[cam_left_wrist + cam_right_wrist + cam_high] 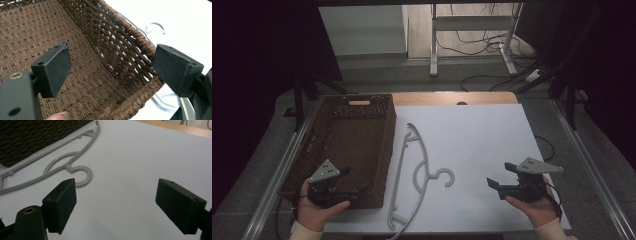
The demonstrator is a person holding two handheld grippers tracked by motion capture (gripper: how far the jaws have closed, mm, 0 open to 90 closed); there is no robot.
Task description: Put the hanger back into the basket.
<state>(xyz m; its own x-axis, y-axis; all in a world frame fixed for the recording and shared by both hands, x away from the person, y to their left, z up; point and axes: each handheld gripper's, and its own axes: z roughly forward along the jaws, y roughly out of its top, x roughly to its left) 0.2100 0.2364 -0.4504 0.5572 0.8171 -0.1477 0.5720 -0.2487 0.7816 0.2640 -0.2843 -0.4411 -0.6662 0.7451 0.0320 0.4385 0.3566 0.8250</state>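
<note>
A grey plastic clothes hanger (418,170) lies flat on the white table top (482,140), its hook pointing right. Left of it stands a brown wicker basket (354,140) with nothing visible inside. My left gripper (356,181) is held over the basket's near right corner, open, with nothing between its jaws. In the left gripper view the gripper (115,70) looks down into the basket (37,32) and over its rim at the hanger (155,26). My right gripper (498,174) hovers open to the right of the hanger, pointing left. In the right gripper view the gripper (120,202) faces the hanger's hook (83,176).
A strip of wooden table edge (452,98) shows at the back. Beyond it on the floor stand white desk legs (433,40) amid loose cables (472,45). Metal rails (592,165) run along both sides of the table. The right half of the white top is bare.
</note>
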